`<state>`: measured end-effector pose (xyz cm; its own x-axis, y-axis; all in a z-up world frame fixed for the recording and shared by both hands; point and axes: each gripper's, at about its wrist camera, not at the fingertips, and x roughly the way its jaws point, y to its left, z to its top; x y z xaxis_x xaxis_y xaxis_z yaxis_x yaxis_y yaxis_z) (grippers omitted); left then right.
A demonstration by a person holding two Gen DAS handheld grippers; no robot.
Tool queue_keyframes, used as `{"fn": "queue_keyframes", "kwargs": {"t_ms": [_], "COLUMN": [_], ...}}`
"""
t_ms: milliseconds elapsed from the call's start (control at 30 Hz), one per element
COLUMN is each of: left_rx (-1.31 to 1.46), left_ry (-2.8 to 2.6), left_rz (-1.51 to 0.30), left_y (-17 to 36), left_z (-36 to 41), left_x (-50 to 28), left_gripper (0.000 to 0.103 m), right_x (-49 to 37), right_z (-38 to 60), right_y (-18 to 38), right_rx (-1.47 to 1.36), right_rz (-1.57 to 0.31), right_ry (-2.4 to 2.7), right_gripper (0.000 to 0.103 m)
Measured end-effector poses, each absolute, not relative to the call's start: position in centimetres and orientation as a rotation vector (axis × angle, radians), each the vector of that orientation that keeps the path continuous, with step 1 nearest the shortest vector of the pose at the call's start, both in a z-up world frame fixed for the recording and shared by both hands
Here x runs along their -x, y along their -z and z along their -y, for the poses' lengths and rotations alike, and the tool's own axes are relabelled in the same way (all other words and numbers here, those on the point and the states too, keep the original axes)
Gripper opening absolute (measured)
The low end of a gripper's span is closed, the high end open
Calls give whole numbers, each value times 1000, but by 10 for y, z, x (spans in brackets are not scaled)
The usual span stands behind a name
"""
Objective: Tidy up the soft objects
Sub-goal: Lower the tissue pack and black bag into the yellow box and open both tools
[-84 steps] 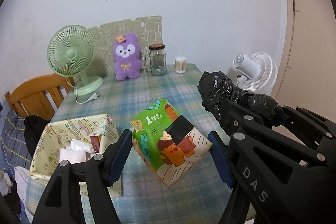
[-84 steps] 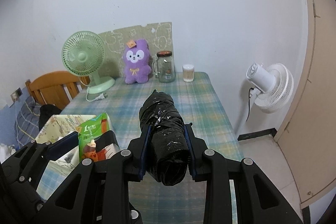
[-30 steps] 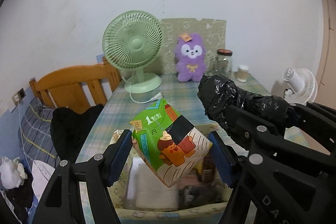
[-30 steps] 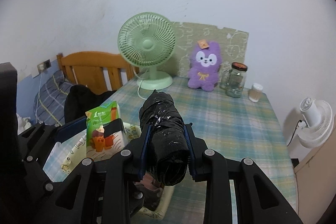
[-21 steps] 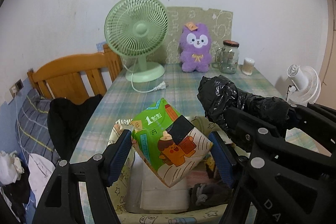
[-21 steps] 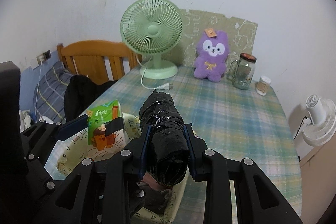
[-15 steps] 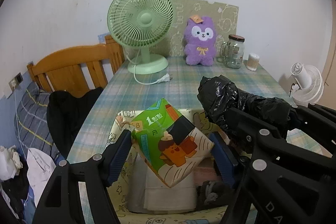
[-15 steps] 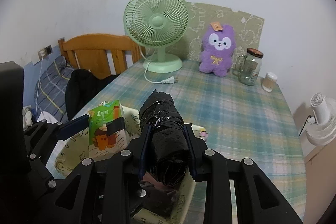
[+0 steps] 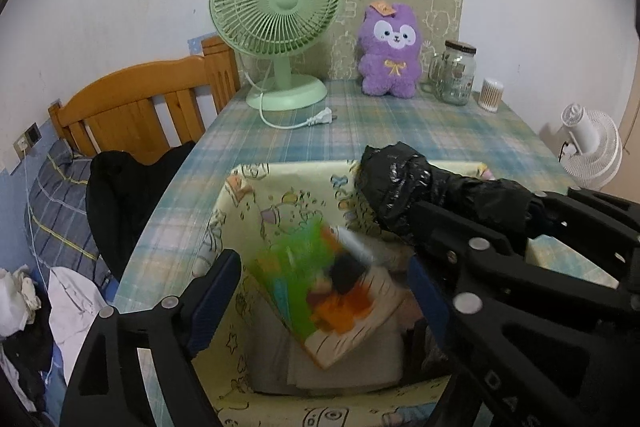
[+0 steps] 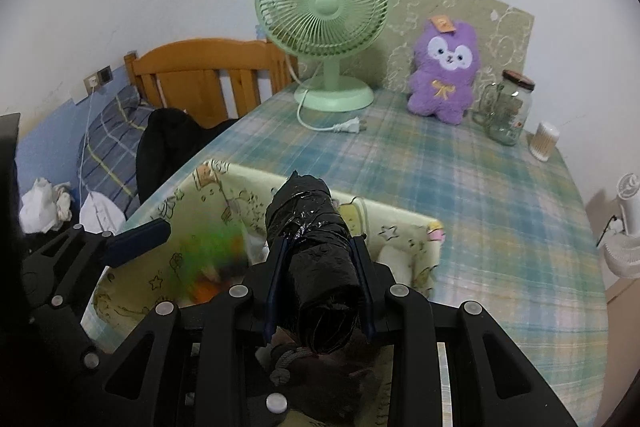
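My left gripper (image 9: 324, 287) stands open over a yellow cartoon-print fabric bin (image 9: 280, 187). The green tissue pack (image 9: 320, 287) is blurred between the jaws, free of both pads and dropping into the bin; it shows as a green smear in the right wrist view (image 10: 216, 255). My right gripper (image 10: 318, 279) is shut on a roll wrapped in black plastic (image 10: 312, 247), held above the bin's (image 10: 400, 223) right half. The roll also shows in the left wrist view (image 9: 420, 187). A purple plush (image 10: 444, 79) sits at the table's far side.
A green desk fan (image 10: 324, 27) with a loose plug cord, a glass jar (image 10: 506, 111) and a cotton-swab tub (image 10: 542, 141) stand at the table's back. A wooden headboard (image 9: 140, 107) and a dark garment (image 9: 120, 195) lie left. A white floor fan (image 9: 592, 147) stands right.
Both grippers swung left over the bin. My left gripper has opened and let go of the tissue pack, which is falling into the bin. The right gripper keeps its hold on the roll.
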<state>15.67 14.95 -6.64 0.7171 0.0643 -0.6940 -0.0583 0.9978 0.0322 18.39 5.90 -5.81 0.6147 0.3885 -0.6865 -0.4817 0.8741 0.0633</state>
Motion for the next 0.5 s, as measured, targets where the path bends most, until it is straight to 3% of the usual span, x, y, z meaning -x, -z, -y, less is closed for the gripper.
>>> {"fn": "queue_keyframes", "kwargs": {"t_ms": [133, 267, 500], "left_rx": [2, 21, 24], "left_ry": [-66, -57, -48], "left_rz": [-775, -778, -757], "left_y": [67, 66, 58], "left_z": [-152, -153, -145], "left_x": [-151, -146, -138], "left_gripper": [93, 97, 98], "right_x": [-183, -179, -167], "right_z": [-64, -63, -50], "right_y": [62, 59, 49], "right_rx": [134, 130, 116], "right_rz": [-762, -749, -721], "right_ry": [-517, -509, -474], "right_gripper": [43, 78, 82]}}
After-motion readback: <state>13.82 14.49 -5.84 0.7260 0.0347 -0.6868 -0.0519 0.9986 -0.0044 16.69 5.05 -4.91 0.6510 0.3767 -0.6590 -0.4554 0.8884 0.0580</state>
